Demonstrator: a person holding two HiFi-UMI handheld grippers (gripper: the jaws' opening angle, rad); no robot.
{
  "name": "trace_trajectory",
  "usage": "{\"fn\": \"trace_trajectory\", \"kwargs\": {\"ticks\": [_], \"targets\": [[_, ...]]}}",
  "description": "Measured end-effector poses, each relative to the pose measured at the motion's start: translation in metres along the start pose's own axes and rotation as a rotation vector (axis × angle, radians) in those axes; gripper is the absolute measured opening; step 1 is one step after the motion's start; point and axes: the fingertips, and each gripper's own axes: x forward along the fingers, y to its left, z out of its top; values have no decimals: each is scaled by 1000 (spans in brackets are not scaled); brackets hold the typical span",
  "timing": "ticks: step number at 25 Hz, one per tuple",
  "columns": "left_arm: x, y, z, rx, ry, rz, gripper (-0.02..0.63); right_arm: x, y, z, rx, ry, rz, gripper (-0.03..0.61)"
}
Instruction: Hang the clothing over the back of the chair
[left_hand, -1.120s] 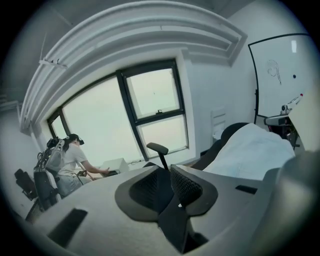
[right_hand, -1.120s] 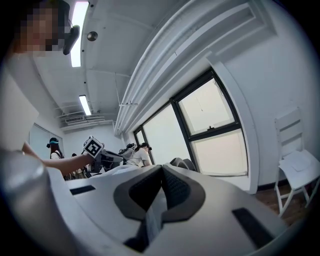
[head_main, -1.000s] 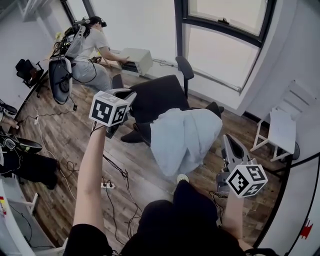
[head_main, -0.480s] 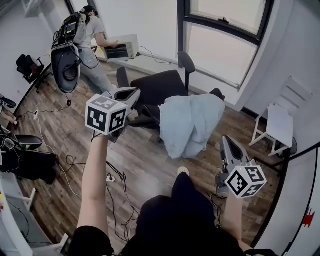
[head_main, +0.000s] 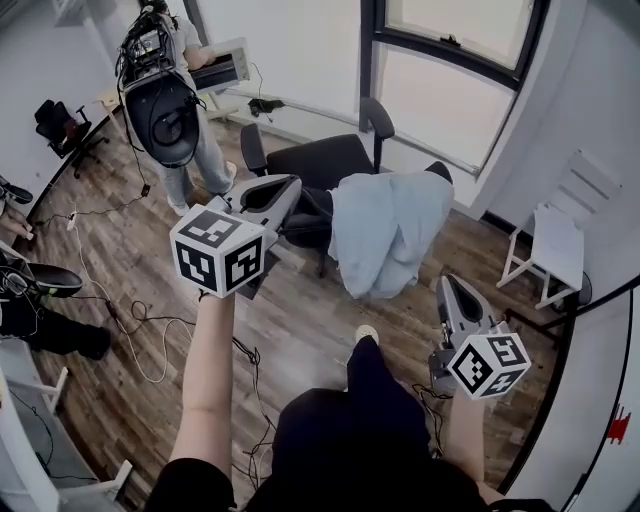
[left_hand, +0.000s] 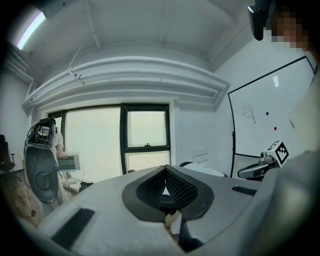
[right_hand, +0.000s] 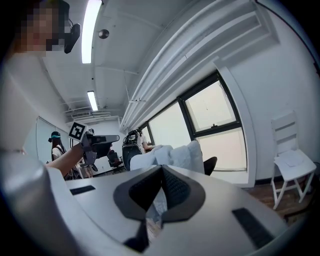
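A light blue garment (head_main: 385, 235) hangs draped over the back of the black office chair (head_main: 318, 160), with its folds reaching down toward the floor. My left gripper (head_main: 288, 185) is held up to the left of the chair, clear of the cloth, with its jaws shut and nothing in them (left_hand: 165, 170). Lower right, my right gripper (head_main: 447, 284) is a short way from the garment's hem and points at it. Its jaws meet at the tip and hold nothing (right_hand: 161, 170). The right gripper view shows the garment (right_hand: 175, 152) ahead on the chair and the left gripper (right_hand: 100, 141) off to the left.
A person (head_main: 165, 95) carrying bulky gear stands at the back left near a window ledge. A white folding chair (head_main: 555, 250) stands at the right wall. Cables (head_main: 130, 320) trail over the wood floor on the left. My own legs (head_main: 370, 400) fill the lower middle.
My left gripper has drawn back from the chair and risen. The right gripper has pulled back slightly. The garment stays draped on the chair back. The person at the back has stood up.
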Motion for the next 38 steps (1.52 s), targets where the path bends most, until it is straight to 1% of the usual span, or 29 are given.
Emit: {"fn": "trace_trajectory", "kwargs": {"ticks": [4, 10, 14, 20, 24, 29, 38], "targets": [[-14, -15, -10, -14, -19, 8, 8, -9, 8, -4, -4, -10, 0, 0], [-32, -40, -25, -99, -74, 4, 8, -33, -3, -17, -15, 8, -45, 0], [-39, -60, -39, -141, -85, 13, 8, -38, -9, -20, -21, 18, -43, 0], [-50, -85, -67, -220, -74, 31, 8, -42, -6, -20, -20, 25, 9, 0], [-52, -110, -79, -244, -58, 47, 8, -55, -7, -24, -26, 52, 40, 0], [-55, -153, -97, -285, -33, 54, 8, -84, -10, -35, -27, 91, 70, 0], [-63, -234, -129, -330, 33, 100, 8, -151, -33, -51, -12, 129, 82, 0]]}}
